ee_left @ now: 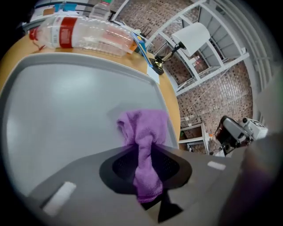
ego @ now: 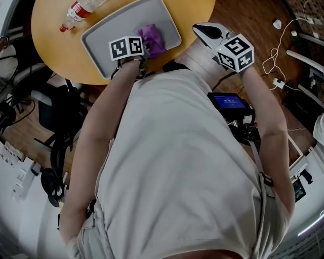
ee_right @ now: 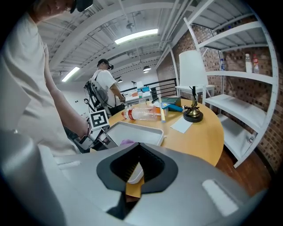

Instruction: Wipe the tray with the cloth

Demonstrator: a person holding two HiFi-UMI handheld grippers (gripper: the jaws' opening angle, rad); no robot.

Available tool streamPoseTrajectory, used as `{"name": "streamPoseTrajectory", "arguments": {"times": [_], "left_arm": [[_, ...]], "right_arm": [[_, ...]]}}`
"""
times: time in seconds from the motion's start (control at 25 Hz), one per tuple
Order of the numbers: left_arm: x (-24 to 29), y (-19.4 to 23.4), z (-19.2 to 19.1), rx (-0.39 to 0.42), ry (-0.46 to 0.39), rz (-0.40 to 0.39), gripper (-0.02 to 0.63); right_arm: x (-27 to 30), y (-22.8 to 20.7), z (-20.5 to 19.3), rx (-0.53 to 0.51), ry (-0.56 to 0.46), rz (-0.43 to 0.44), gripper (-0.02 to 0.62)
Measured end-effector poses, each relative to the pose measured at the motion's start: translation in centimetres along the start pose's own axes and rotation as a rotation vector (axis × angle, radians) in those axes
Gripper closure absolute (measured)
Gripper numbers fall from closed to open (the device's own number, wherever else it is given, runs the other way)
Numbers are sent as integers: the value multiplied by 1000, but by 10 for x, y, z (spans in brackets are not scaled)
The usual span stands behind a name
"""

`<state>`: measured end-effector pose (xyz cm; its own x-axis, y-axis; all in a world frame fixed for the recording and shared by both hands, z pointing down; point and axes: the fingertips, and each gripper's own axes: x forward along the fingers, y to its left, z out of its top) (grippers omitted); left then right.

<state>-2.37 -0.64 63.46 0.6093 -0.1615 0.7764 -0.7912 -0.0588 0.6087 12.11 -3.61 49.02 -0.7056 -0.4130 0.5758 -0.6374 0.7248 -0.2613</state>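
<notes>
A grey tray (ego: 101, 38) lies on a round yellow table (ego: 55, 50). On the tray's right half rests a bunched purple cloth (ego: 152, 39), and my left gripper (ego: 145, 50) is shut on its near end. In the left gripper view the cloth (ee_left: 143, 128) runs up between the pads onto the tray floor (ee_left: 66, 110). My right gripper (ego: 201, 28) hangs in the air off the tray's right corner, past the table edge, shut with nothing in it. The right gripper view looks past its tips (ee_right: 138, 148) at the tray (ee_right: 137, 132) and the cloth (ee_right: 127, 142).
A clear plastic bottle with a red label (ego: 78, 10) lies on the table beyond the tray. A brass lamp base (ee_right: 193, 115), a paper sheet (ee_right: 181, 126) and small items sit farther along the table. White shelving (ee_right: 239, 106) stands to the right. Another person (ee_right: 106, 90) stands behind.
</notes>
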Motion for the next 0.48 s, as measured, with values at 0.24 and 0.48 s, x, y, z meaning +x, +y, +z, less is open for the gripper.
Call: {"name": "streamPoseTrajectory", "arguments": {"times": [0.24, 0.48], "left_arm": [[-50, 59, -31, -56, -48, 65, 520], [-102, 124, -51, -66, -84, 220, 520]], "right_arm": [[18, 18, 15, -45, 10, 58, 592], [30, 34, 22, -74, 15, 102, 592]]}}
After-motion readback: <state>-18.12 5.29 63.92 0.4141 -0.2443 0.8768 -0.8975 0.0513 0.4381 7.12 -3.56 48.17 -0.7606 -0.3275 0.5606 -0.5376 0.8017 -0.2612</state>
